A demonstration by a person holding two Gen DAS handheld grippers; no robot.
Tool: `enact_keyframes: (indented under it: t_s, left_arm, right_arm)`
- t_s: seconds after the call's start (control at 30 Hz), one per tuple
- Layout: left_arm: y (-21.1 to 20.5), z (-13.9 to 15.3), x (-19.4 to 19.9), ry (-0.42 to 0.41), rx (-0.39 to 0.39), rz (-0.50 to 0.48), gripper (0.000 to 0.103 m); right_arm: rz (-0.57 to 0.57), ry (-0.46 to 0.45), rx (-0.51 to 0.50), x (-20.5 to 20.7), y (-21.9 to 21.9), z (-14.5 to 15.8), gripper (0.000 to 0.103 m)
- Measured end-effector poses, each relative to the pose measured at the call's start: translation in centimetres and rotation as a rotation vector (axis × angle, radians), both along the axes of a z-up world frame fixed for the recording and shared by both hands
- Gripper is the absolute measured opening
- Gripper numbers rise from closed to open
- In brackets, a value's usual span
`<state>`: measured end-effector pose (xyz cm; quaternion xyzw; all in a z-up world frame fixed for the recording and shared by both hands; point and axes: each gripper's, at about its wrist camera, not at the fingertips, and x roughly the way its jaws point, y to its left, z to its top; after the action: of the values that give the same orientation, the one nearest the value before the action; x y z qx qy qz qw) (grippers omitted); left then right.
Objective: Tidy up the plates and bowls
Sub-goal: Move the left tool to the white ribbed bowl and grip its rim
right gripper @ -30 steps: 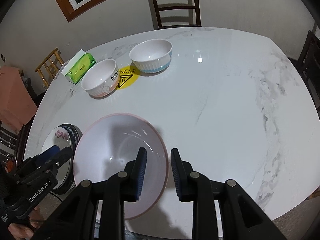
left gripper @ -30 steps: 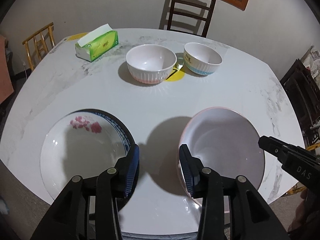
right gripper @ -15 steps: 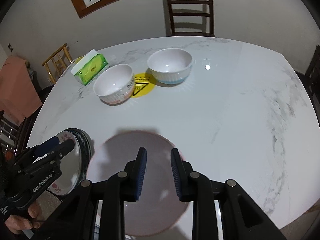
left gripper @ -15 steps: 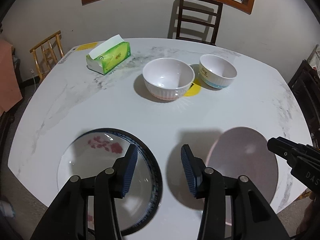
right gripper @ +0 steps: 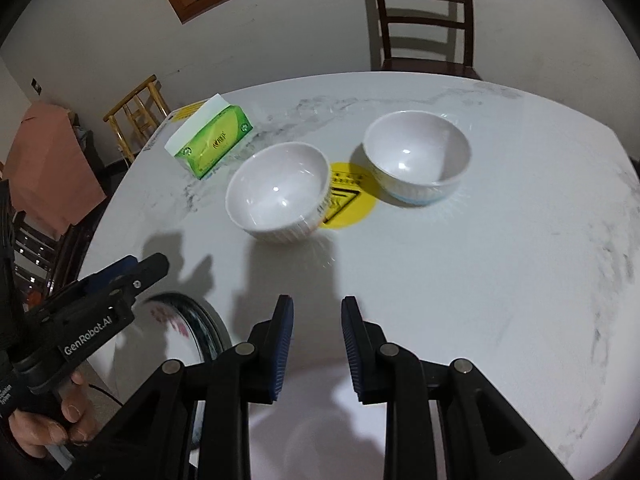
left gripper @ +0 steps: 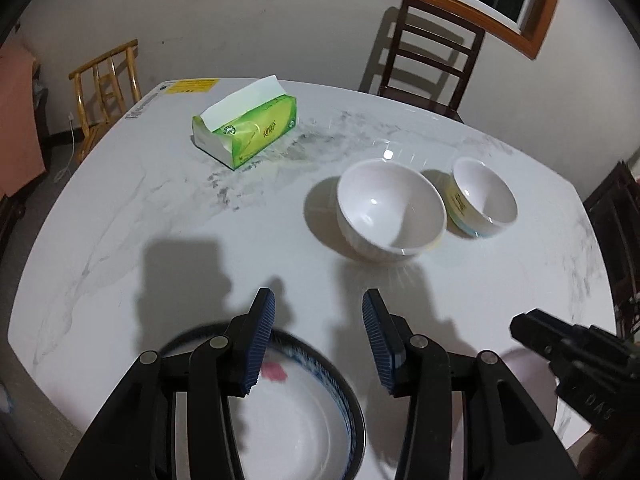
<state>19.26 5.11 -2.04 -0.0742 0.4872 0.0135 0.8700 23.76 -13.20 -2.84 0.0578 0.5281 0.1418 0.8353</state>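
The blue-rimmed plate [left gripper: 304,412] with a pink flower print lies at the table's near left edge, directly under the left gripper [left gripper: 318,338], whose jaws are spread with nothing between them. The pink plate [right gripper: 320,440] lies beneath the right gripper [right gripper: 316,344], largely hidden by its released, empty jaws. Farther off, two white ribbed bowls [right gripper: 280,192] [right gripper: 416,158] flank a yellow sticker [right gripper: 348,194]. A green tissue box [left gripper: 248,130] sits far left on the marble table [right gripper: 500,260].

Left gripper [left gripper: 318,336] jaws apart above flowered plate [left gripper: 304,412].
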Motion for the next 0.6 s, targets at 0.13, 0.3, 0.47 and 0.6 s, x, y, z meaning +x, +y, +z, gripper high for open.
enact_keyframes:
  t_s: [0.13,0.3,0.47,0.6]
  left_arm:
    - [0.6,-0.4,2.4,0.016,-0.03,0.005,0.042]
    - [1.0,-1.4,5.8,0.044,-0.092,0.017,0.041]
    - [0.9,-2.9,8.6,0.084,-0.112,0.026,0.041]
    - [0.8,-4.0,10.1,0.103,-0.108,0.03,0.041]
  right_arm:
    - [-0.013,0.018,0.007,2.8,1.5,-0.6,0.025]
    - [-0.035,0.026,-0.01,6.2,3.0,-1.5,0.025]
    - [-0.055,0.052,-0.047,9.2,3.4,-2.9,0.025]
    - [-0.07,0.088,-0.063,10.9,3.7,-4.5,0.025]
